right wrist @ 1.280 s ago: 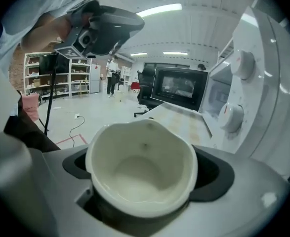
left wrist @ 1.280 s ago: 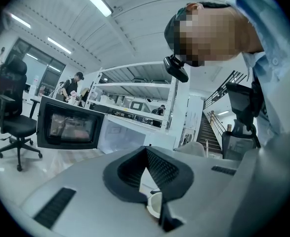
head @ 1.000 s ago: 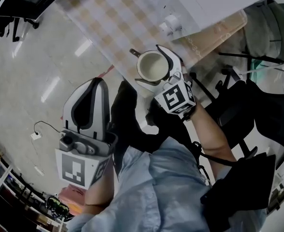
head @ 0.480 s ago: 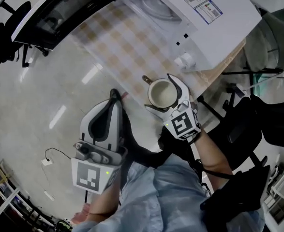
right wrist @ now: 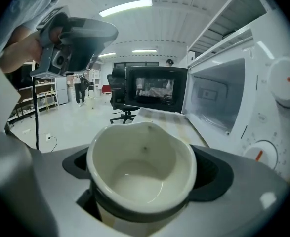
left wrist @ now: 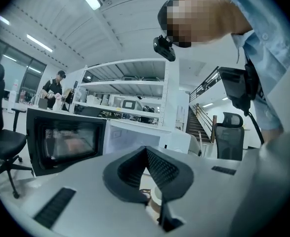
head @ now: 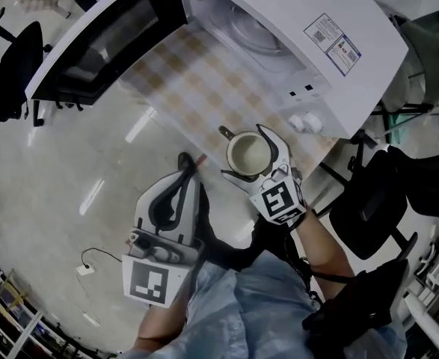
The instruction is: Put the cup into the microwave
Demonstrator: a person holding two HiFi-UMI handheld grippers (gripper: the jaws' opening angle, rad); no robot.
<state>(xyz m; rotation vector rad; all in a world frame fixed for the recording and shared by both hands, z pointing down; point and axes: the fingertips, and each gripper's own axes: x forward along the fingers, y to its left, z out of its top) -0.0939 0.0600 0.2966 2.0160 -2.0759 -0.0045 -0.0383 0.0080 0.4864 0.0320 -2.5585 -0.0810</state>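
Note:
A cream, empty cup [head: 249, 152] hangs over the near edge of the checked table [head: 197, 81], with my right gripper [head: 253, 160] shut on it. In the right gripper view the cup [right wrist: 142, 169] fills the space between the jaws. The white microwave [head: 294, 28] stands behind it with its black door [head: 99, 43] swung open to the left; its cavity [right wrist: 219, 98] shows at the right. My left gripper [head: 185, 161] hovers left of the cup over the floor, shut and holding nothing. In the left gripper view its jaws meet at the tip [left wrist: 145, 150].
A black office chair [head: 369, 208] stands to the right of the person and another [head: 10, 73] at far left. A cable and plug [head: 84, 268] lie on the pale floor. The microwave's knobs [head: 305, 123] face the table's near right corner.
The right gripper has carried the cup from the table's edge to over the table, nearer the microwave. More of the microwave and its open door has come into view. The left gripper stays shut.

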